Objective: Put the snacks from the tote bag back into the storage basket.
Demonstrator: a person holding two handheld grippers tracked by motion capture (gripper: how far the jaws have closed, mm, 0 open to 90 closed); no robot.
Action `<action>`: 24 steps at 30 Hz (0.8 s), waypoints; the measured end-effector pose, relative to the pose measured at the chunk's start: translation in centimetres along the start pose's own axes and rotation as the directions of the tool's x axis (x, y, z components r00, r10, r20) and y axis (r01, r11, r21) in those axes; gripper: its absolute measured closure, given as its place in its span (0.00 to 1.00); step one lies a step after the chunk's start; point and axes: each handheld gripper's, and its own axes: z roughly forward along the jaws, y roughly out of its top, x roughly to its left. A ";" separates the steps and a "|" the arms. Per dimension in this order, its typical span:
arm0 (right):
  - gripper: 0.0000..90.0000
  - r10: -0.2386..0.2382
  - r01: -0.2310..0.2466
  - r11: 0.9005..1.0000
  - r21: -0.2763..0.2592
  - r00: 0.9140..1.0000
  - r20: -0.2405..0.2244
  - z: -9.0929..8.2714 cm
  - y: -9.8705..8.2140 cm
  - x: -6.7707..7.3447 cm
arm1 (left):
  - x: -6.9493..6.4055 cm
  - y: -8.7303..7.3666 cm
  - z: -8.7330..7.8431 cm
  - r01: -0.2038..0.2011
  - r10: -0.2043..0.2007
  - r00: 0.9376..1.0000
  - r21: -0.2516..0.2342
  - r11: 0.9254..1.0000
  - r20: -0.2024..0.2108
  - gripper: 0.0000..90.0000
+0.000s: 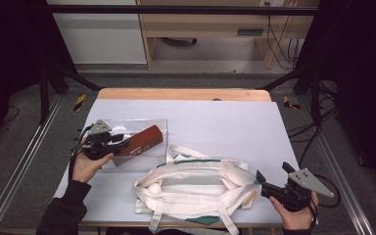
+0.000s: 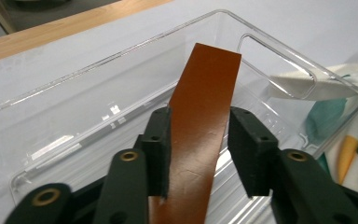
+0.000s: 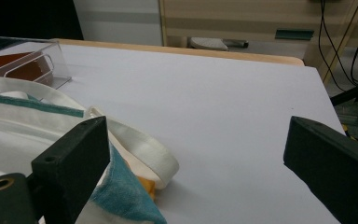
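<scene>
High view: the left hand-held gripper [image 1: 120,142] grasps a brown box [image 1: 142,139] over the clear bin [image 1: 159,123] on the desk [image 1: 215,122].

Left gripper view: both pads touch the brown box [image 2: 200,126].

Right gripper view: the right hand-held gripper [image 3: 196,158] stands wide apart, released, beside the cloth bag [image 3: 37,126].

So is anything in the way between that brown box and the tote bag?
Yes: the clear bin's end wall. The brown box in the left gripper must clear it to reach the tote bag.
</scene>
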 end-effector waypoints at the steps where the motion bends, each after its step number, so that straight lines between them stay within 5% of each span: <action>1: 0.09 0.001 -0.001 1.000 0.001 1.000 -0.001 0.0 0.0 0.0 | -0.2 -0.2 -0.1 0.004 -0.004 1.000 -0.006 1.000 0.003 0.71; 12: 0.09 0.001 -0.001 1.000 0.001 1.000 -0.006 0.0 -0.2 0.0 | -1.3 -1.4 0.2 0.002 0.000 1.000 0.061 0.998 -0.025 0.99; 24: 0.08 0.005 -0.005 1.000 0.007 1.000 -0.010 0.2 -0.2 0.1 | -1.5 -1.4 1.3 0.004 -0.002 1.000 0.119 0.993 -0.014 0.99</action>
